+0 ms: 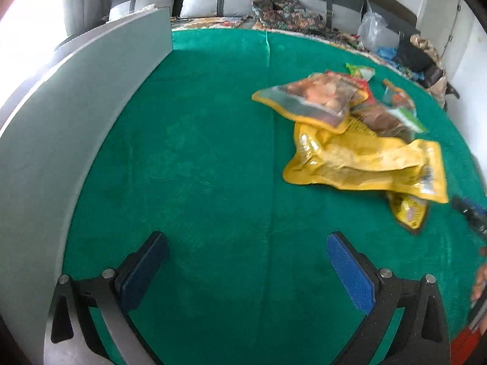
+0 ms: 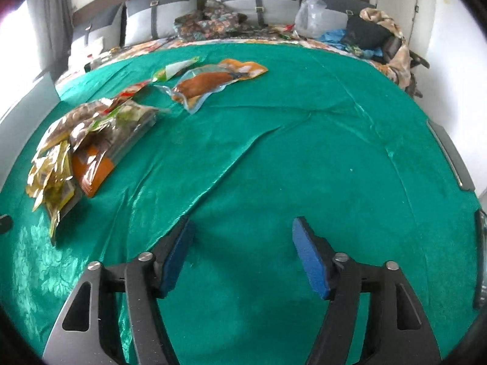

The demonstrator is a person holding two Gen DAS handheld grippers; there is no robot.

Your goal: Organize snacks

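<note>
Bright daylight pours in from a window on my left and turns it all white. My green cloth shines along its folds. The snack bags look smeary in my left view. Both pictures bend round, with dark corners.

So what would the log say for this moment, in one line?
left gripper: open, empty | right gripper: open, empty | crinkled foil and clear plastic snack packets: heaped, untouched | green cloth: under both
</note>
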